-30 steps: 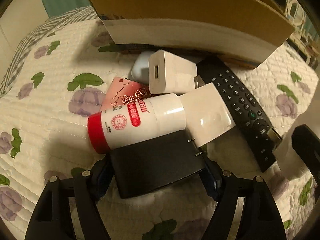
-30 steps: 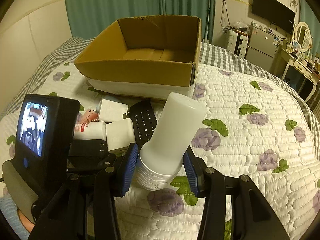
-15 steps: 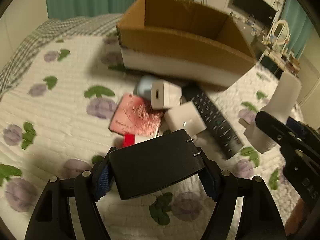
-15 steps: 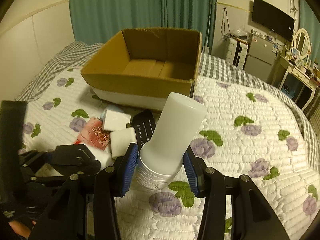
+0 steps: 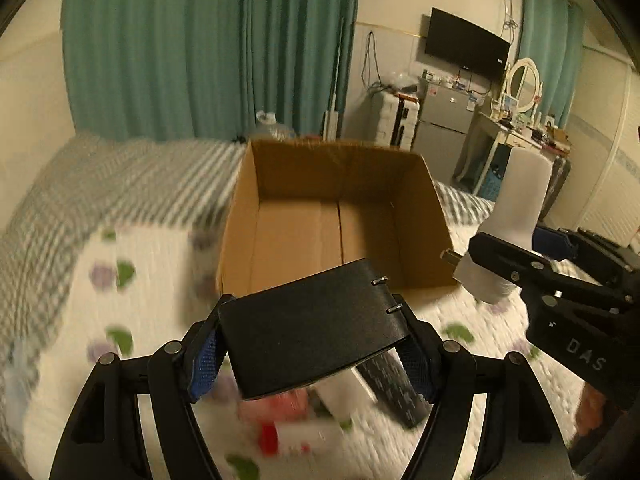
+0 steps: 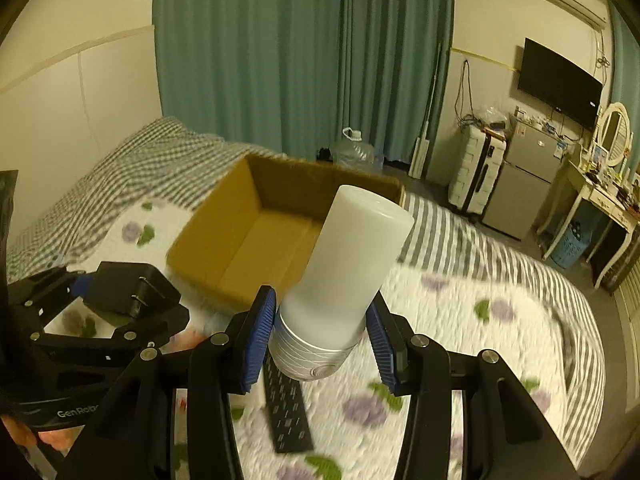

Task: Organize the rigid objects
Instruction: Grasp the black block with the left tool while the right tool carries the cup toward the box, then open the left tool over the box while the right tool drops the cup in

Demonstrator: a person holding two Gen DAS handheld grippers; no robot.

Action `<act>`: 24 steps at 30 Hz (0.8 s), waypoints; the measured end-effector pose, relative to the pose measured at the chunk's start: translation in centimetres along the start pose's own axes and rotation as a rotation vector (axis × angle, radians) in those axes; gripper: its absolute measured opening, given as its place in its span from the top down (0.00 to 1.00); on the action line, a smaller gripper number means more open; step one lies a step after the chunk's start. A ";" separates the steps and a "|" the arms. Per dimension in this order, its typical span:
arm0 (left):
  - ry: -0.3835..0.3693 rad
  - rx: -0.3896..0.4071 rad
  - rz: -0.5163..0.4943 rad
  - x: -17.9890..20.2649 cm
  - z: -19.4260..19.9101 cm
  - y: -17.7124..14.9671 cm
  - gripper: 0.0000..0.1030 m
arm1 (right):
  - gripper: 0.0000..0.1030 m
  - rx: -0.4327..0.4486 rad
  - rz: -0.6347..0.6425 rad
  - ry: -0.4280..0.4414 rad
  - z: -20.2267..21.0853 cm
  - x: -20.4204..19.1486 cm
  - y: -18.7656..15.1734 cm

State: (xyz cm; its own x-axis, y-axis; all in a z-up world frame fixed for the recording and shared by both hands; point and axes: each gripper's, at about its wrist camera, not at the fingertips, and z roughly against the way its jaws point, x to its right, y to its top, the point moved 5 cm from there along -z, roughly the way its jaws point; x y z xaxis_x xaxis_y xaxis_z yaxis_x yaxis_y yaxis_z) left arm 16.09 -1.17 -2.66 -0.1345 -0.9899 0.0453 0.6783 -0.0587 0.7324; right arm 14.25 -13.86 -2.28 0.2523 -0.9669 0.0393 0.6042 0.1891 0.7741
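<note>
Firmly, the left gripper (image 5: pixel 314 354) clamps a matte black rectangular plug adapter (image 5: pixel 312 326) with two metal prongs, while the right gripper (image 6: pixel 322 340) grips a frosted white cylinder with ribbed silver base (image 6: pixel 348 276). Both hang above the quilted floral bedspread (image 6: pixel 472 332), near an open brown cardboard box (image 5: pixel 336 220).

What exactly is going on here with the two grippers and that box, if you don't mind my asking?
A person is tidying loose items off a bed into an open cardboard box. The left gripper holds a black power adapter, and the right gripper holds a white cylindrical lamp. Both are raised in front of the box, which looks empty. A remote control and a few blurred items lie on the floral quilt.
</note>
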 end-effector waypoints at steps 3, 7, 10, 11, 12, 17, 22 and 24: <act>0.005 0.006 -0.026 0.1 -2.3 2.0 0.26 | 0.56 0.010 0.015 -0.005 -1.4 0.8 1.9; 0.012 -0.016 -0.064 0.3 -6.7 3.4 0.26 | 0.56 0.003 0.001 -0.002 -4.1 1.9 3.0; 0.003 -0.019 -0.088 0.6 -8.8 3.4 0.26 | 0.56 -0.004 -0.014 0.013 -6.1 2.4 3.0; -0.001 -0.015 -0.099 0.8 -9.5 3.3 0.26 | 0.56 -0.006 -0.015 0.018 -6.6 2.5 3.0; -0.003 -0.014 -0.113 1.0 -10.0 3.3 0.25 | 0.56 -0.007 -0.016 0.023 -7.1 2.5 3.0; 0.058 -0.005 -0.110 0.5 -11.3 3.2 0.25 | 0.56 -0.011 -0.009 0.037 -8.8 2.3 2.8; 0.056 0.016 -0.079 -0.6 -10.6 3.6 0.25 | 0.56 -0.033 -0.005 0.033 -9.8 2.3 2.4; 0.056 0.021 -0.069 -1.0 -10.1 3.5 0.25 | 0.56 -0.053 -0.001 0.029 -10.1 2.2 2.2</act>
State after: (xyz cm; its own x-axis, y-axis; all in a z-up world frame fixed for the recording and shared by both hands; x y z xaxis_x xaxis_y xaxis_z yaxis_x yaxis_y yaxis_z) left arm 25.91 -1.66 -6.97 -0.1396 -0.9893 -0.0434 0.6536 -0.1250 0.7465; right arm 23.83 -13.87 -6.88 0.2732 -0.9618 0.0197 0.6436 0.1980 0.7393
